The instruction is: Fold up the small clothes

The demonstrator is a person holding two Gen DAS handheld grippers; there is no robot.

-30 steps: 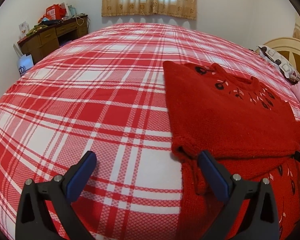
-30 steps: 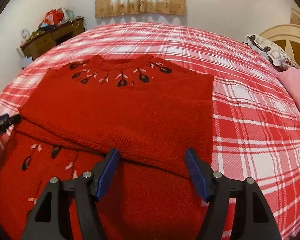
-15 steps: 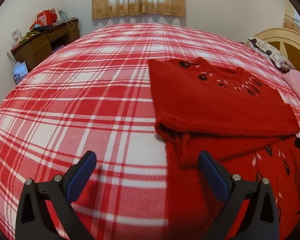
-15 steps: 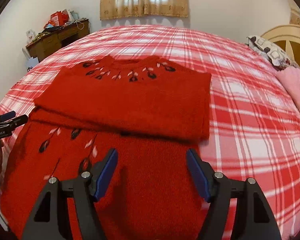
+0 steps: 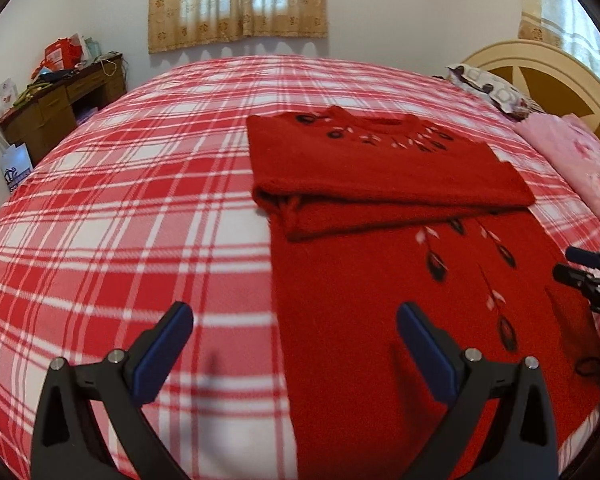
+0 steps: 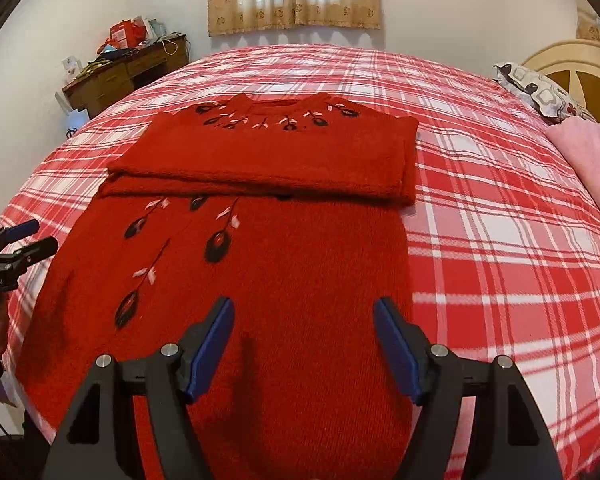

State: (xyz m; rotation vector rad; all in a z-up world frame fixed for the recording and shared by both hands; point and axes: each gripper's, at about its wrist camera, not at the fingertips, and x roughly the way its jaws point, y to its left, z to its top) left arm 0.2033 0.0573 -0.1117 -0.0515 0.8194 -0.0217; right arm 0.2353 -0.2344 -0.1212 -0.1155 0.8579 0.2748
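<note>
Both grippers back from red sweater (image 6: 260, 264); pink cloth (image 5: 580, 160) beside it

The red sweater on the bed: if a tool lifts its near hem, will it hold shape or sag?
The red sweater looks like soft thick knit lying flat on the plaid bedspread, so it would probably droop from the pinched spot. Its folded-over top part sits loose and may slide or unfold if dragged. The fuzzy surface should grip rather than slip.

Red sweater (image 6: 268, 264) – black-and-pink flowers – on red-white plaid bedspread (image 6: 500, 240).
</note>
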